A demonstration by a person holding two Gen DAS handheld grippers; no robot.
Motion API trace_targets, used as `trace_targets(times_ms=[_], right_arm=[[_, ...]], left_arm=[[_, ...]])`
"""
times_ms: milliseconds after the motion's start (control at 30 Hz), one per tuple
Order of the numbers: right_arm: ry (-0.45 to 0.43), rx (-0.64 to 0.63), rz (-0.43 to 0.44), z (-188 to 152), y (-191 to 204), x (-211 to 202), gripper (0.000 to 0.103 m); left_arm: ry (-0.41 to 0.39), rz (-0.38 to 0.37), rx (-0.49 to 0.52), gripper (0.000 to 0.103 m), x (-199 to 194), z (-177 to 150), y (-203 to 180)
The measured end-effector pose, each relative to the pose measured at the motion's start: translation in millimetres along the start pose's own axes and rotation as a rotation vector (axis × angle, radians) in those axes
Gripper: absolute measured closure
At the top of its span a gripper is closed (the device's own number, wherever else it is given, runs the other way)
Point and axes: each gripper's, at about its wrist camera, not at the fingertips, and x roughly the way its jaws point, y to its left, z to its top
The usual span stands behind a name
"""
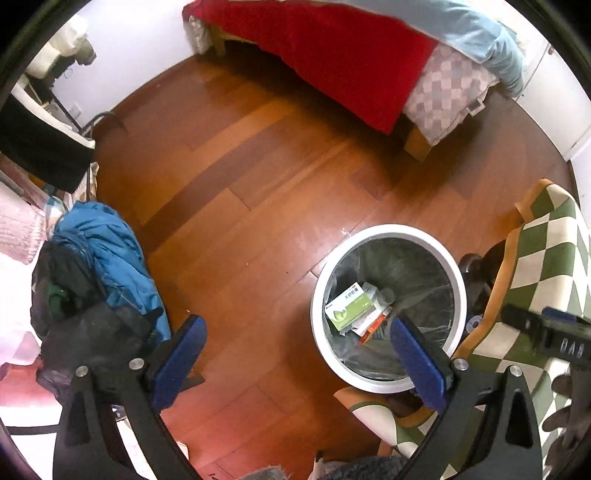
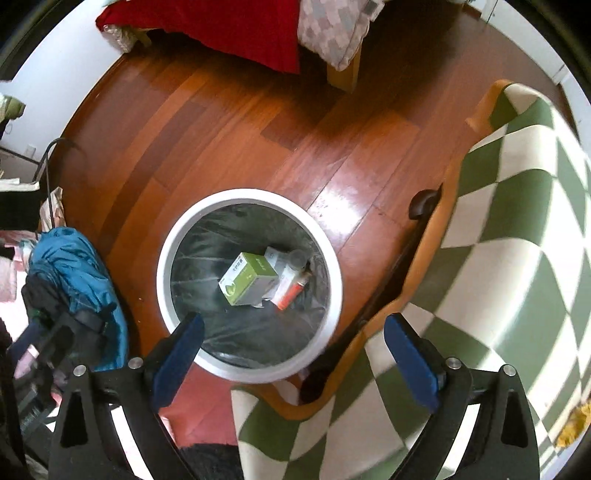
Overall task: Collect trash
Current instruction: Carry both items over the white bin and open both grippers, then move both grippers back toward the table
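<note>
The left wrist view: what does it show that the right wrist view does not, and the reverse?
Only the left wrist view shows the light blue bedding and the right gripper's black body. Only the right wrist view shows a yellow scrap on the checkered cover. Both show the white bin, the green box inside it, the blue jacket and the red blanket.

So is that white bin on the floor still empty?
No, the white bin already holds a green and white box along with a few other small packages resting on its plastic liner.
</note>
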Motion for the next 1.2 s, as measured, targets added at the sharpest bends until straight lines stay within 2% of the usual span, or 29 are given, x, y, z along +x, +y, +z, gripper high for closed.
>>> trace_targets(times_ms=[133, 400, 867, 1033, 1200], right_arm=[[-0.026, -0.003, 0.001, -21.8, 2.5, -21.4, 0.003], [-0.091, 0.016, 0.046, -63.6, -0.8, -69.8, 0.002], [-0.272, 0.030, 0.101, -126.6, -11.2, -182.9, 0.002], [-0.331, 0.044, 0.156, -151.6, -16.7, -218.5, 0.002], [-0.385, 0.109, 0.239, -179.1, -32.4, -246.1, 0.002]], left_arm=[[-0.041, 0.007, 0.025, 0.001, -20.1, 1.4, -7.5], [-0.108, -0.026, 0.081, 0.001, -67.0, -7.0, -19.4], [-0.242, -0.094, 0.158, 0.001, -161.7, -32.9, -35.2], [-0.296, -0.128, 0.184, 0.001, -198.2, -44.1, -41.0], [-0.318, -0.135, 0.200, 0.001, -219.8, -53.6, -54.1]])
